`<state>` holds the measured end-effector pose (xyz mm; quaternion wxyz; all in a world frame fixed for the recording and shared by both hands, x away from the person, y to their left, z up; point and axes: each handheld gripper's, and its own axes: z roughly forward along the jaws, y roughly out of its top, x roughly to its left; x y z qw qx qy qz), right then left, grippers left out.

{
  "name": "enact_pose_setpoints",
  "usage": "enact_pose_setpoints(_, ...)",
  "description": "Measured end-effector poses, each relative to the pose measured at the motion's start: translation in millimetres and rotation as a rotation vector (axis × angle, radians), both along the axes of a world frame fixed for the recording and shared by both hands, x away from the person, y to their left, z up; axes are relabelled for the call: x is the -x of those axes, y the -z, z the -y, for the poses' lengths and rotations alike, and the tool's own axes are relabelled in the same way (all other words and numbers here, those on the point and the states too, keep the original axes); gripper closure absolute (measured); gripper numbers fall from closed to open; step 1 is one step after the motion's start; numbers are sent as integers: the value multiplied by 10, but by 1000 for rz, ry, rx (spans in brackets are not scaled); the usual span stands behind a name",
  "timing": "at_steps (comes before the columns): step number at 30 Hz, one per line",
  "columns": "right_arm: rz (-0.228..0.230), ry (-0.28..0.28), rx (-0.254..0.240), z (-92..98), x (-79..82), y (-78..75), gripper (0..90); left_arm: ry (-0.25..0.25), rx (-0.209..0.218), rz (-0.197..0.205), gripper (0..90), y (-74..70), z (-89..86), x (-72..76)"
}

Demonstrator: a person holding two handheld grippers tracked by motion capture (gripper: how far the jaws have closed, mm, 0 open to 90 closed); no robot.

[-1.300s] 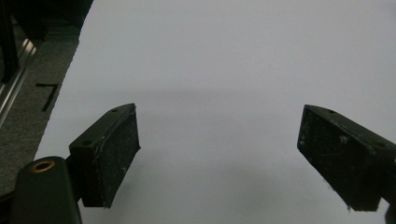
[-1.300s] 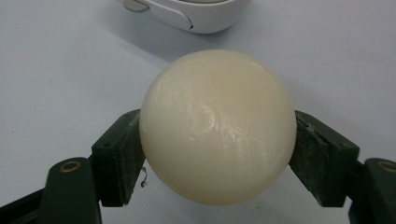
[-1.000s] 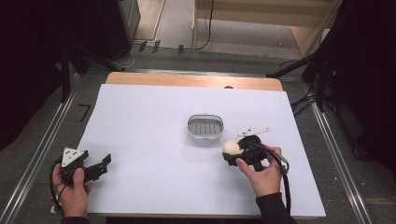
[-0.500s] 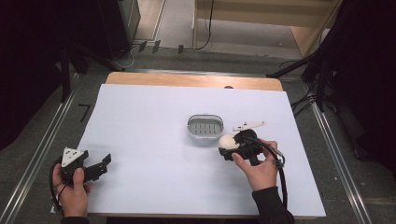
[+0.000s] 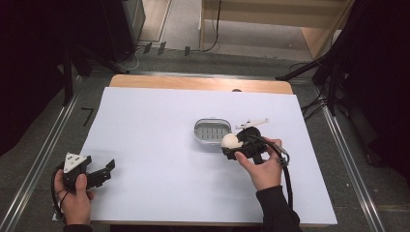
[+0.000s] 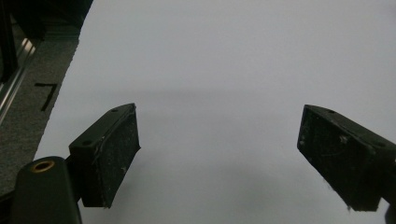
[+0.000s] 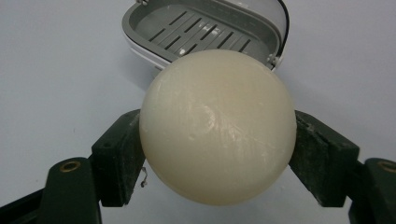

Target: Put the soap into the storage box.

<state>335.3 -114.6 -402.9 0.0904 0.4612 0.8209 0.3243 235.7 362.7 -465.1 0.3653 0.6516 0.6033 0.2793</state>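
Note:
A round cream-coloured soap bar is clamped between the two black jaws of my right gripper. In the high view this soap bar and the right gripper hover at the right rim of a grey slotted soap dish. The same soap dish lies just beyond the soap in the right gripper view, with nothing in it. My left gripper rests open at the table's near left corner, and its jaws stand wide apart over bare white surface.
A white sheet covers the table, with a wooden edge at the far side. Metal rails run along both sides on grey floor. A cable trails from the right gripper.
My right gripper has carried the soap bar leftward and farther from the person, up to the dish's right rim. The left gripper has stayed put.

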Motion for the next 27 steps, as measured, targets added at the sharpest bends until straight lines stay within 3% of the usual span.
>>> enact_pose_setpoints(27,-15,-14,-1,-299,-311,-79,257,1,7,3,139,2,-6,-1)
